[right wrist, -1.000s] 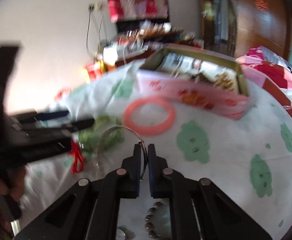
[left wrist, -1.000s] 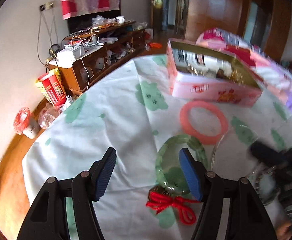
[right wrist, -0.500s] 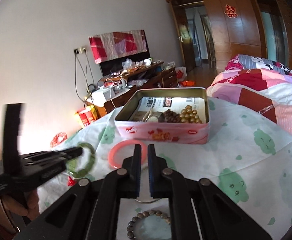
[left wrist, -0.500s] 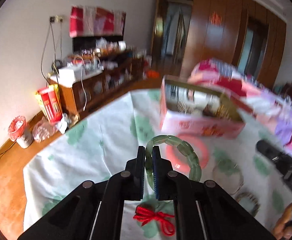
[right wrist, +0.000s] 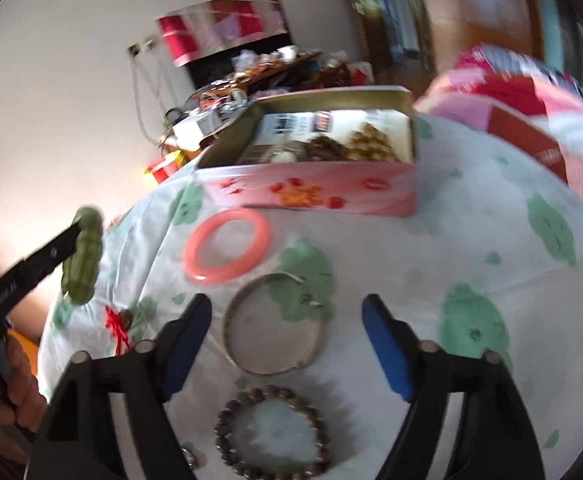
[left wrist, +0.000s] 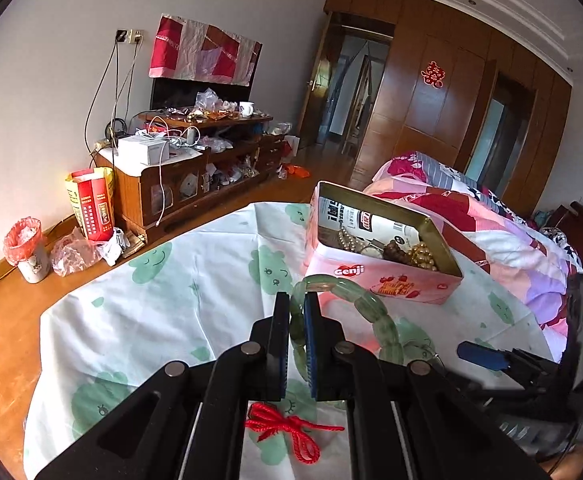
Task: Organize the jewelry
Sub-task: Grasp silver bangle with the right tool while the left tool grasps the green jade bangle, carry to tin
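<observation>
Two grippers work over a white cloth (left wrist: pixel 163 320) printed with green clouds. A second ago the left gripper (left wrist: pixel 297 312) stood open over the green bangle (left wrist: pixel 355 308) lying flat on the cloth; now its jaws are clamped on the bangle's rim and the ring hangs lifted clear of the cloth, standing on edge, its far arc reaching toward the pink tin (left wrist: pixel 383 280) near the cloth's far edge. From the right wrist view the bangle appears edge-on beside the cloth's left edge. The right gripper (right wrist: pixel 287 320), pinched together before, has just been opening and now stands spread wide above a thin metal bangle (right wrist: pixel 275 324), which lies flat between its pads without touching them. A pink ring (right wrist: pixel 227 250) lies flat between that bangle and the tin; a dark bead bracelet (right wrist: pixel 271 432) lies nearer. A red cord knot (left wrist: pixel 287 428) rests near the cloth's near edge.
</observation>
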`<state>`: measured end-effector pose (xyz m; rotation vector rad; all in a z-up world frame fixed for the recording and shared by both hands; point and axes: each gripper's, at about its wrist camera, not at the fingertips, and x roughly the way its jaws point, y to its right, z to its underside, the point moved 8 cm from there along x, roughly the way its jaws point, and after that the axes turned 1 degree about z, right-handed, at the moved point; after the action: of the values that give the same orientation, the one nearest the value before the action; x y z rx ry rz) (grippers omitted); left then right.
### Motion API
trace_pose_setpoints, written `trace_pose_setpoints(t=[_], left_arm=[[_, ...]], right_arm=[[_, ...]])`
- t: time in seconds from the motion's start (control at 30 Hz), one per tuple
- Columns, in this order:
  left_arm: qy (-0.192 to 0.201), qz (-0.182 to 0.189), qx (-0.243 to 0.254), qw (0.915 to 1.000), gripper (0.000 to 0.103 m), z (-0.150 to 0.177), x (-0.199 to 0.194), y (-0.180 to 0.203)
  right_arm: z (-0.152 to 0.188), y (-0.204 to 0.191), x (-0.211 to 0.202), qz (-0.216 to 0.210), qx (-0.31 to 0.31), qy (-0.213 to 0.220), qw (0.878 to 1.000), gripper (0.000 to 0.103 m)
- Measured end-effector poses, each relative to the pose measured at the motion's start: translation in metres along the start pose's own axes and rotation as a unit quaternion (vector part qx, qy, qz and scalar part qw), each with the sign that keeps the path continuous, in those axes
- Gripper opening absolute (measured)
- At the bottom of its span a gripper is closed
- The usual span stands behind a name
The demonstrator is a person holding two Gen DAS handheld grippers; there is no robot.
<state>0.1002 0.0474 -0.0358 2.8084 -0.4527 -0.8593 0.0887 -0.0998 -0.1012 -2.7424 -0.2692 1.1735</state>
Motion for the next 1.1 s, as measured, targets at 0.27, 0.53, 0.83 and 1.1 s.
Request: trace_pose_setpoints(t=[0.27,0.53,0.83,1.1], left_arm=[[0.023,-0.019,0.040,0.9988,0.006,-0.006,-0.012,0.007],[-0.003,-0.037,0.070,0.9969,0.006,-0.001,-0.001,0.014],[-0.067,-0.090,0.177,0.9778,0.006,0.017,0.019,0.029],[-0.043,-0.038,0.109,0.9924,0.006,-0.008,0.017,0.036]], right_arm=[[0.015,-0.024,0.027,0.056,-0.106,-0.054,0.991,0.067],[0.001,-0.005,0.009,0.037,-0.043,-0.010,0.998,0.066],[-0.024,0.013,-0.025,0.036,0.013,0.074,0.997,0.066],[-0.035,0.019,-0.036,0.031,0.017,0.097,0.995,0.066]])
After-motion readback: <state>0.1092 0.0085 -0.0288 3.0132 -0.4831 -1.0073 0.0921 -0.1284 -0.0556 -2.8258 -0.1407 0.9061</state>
